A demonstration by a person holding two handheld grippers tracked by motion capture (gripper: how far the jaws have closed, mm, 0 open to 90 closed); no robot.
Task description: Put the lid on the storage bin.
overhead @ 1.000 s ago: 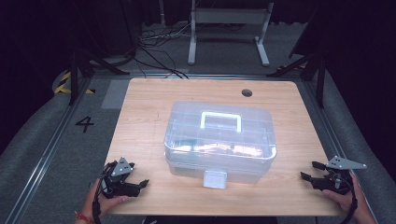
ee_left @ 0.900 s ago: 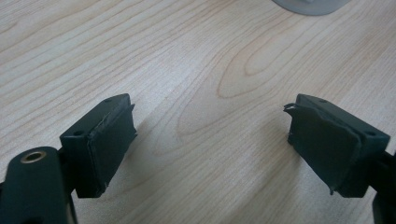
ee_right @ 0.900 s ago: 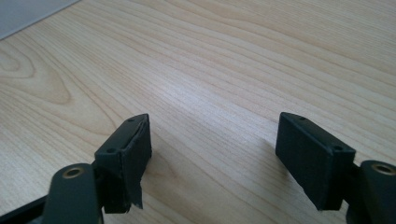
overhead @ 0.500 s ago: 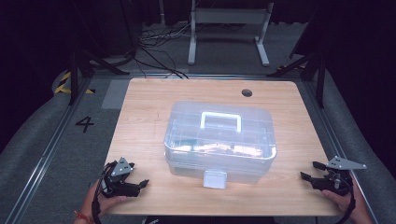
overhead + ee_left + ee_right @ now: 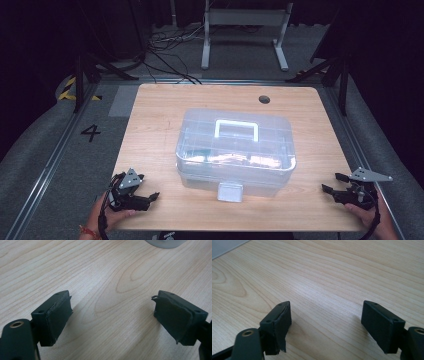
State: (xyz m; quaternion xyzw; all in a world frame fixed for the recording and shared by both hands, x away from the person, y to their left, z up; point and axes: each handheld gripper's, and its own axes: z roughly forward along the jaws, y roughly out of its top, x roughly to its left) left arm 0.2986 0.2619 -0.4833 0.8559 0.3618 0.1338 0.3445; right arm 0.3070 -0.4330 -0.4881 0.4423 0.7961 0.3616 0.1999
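Nothing moved, clear box (image 5: pixel 235 150) between left hand-held gripper (image 5: pixel 145 192), right hand-held gripper (image 5: pixel 334 183)

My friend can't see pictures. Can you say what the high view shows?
A clear plastic box with a white handle sits shut in the middle of a wooden table. At the near corners, a person's hands hold the left gripper and right gripper, both open and empty.

I work in what looks like a lab or recording studio: black curtains (image 5: pixel 45 40) close off the room, cables (image 5: pixel 165 47) trail over grey carpet (image 5: pixel 60 175), a metal stand (image 5: pixel 245 30) sits past the surface's (image 5: pixel 165 115) far edge, and a floor number "4" (image 5: pixel 90 132) marks its left side.
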